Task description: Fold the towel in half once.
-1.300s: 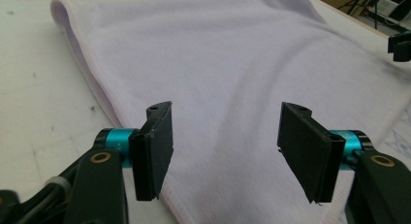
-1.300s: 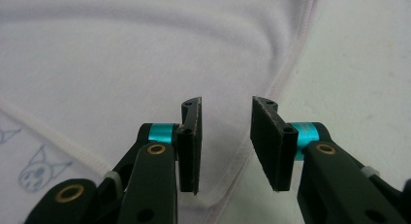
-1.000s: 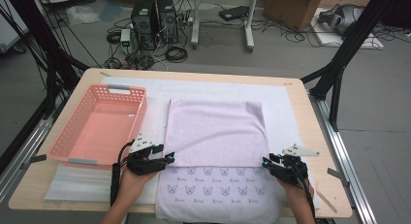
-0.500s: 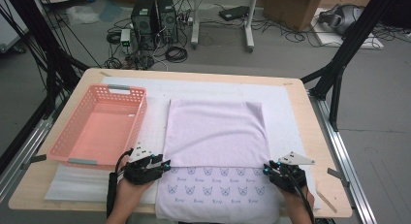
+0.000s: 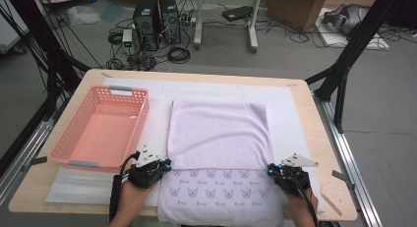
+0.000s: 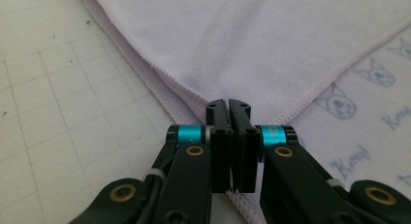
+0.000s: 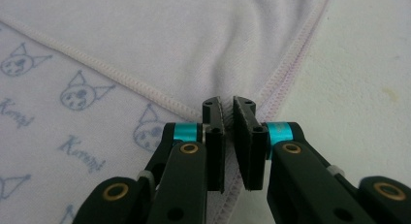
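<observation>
- Both hands have slid a little toward the near table edge since the earlier frames, and both sets of jaws have just been closing; the cloth and basket lie where they did.
- Table: a white gridded mat covers most of it, and the work sits in its middle.
- Lilac towel: it lies flat on the mat, its far part already folded back over itself, so a plain upper layer covers all but a printed strip along the near edge. One fold looks done; I judge at least one more is left, and the cloth is not yet in the basket.
- Pink basket: it stands empty just beside the towel's left edge, apparently untouched.
- Left gripper: its jaws are pinched together on the towel's left hem, at the corner of the folded layer.
- Right gripper: its jaws stand nearly together with a sliver of gap, clamping the stitched right hem at the matching corner.
</observation>
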### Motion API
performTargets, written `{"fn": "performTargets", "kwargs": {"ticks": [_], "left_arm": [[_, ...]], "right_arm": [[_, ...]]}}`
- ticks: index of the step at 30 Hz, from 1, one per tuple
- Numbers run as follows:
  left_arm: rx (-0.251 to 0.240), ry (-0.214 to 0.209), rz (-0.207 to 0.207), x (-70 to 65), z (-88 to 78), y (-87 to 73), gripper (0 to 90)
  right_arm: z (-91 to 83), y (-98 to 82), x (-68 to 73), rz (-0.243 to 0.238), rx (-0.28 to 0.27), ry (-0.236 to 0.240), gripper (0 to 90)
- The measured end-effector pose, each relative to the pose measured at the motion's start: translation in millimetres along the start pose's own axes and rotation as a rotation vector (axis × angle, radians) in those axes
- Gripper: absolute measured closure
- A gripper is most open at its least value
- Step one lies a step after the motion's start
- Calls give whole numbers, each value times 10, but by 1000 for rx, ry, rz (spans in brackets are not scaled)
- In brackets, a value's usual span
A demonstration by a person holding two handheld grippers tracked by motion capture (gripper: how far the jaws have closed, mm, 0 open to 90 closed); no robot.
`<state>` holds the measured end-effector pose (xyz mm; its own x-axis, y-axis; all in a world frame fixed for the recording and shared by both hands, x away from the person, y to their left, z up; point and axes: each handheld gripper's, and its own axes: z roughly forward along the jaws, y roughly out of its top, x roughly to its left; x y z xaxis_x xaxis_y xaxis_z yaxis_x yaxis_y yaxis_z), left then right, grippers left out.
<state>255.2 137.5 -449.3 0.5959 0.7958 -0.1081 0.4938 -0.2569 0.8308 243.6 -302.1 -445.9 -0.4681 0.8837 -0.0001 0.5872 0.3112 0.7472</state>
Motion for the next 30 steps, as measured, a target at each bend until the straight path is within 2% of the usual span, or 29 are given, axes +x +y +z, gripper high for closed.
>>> {"fn": "performTargets", "kwargs": {"ticks": [8, 15, 24, 30], "left_arm": [[-54, -31, -52, 32, -144, 12, 874], [-91, -61, -73, -36, -334, -11, 876], [-98, -95, -63, -200, -574, -140, 876], [-86, -106, -52, -273, -670, -247, 876]], "right_arm": [[-63, -8, -13, 15, -15, 18, 841], [-263, -23, 52, 18, -47, 34, 842], [-520, -191, 163, 4, -43, 59, 842], [-610, -308, 231, -14, -18, 73, 841]]}}
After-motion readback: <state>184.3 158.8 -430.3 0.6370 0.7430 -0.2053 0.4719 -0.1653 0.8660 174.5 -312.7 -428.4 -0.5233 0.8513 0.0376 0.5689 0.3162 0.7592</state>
